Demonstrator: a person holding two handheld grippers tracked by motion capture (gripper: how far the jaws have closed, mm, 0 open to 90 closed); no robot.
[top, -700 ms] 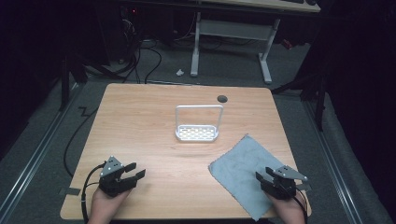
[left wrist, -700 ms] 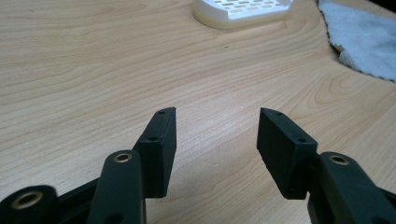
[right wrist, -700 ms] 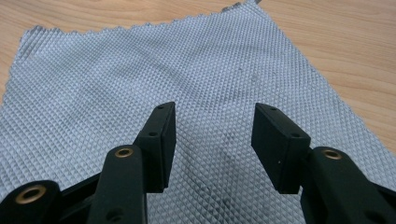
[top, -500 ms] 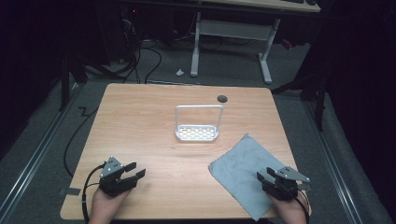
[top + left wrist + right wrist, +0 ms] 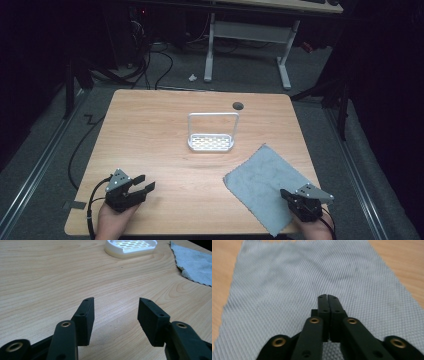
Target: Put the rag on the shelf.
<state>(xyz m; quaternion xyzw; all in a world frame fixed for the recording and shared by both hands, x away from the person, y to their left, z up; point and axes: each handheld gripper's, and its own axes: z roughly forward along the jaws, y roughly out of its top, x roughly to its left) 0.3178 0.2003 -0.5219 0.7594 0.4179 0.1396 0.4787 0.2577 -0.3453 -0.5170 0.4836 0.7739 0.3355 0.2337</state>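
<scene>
Grey cloth lies under the closed right claw

The bench is smooth, pale grained wood; the cloth is grey, matt, waffle-textured; the white tray looks like smooth plastic.

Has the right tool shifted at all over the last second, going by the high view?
No. The right tool sits over the near corner of the grey cloth, the same way off from the white rack as before.
</scene>
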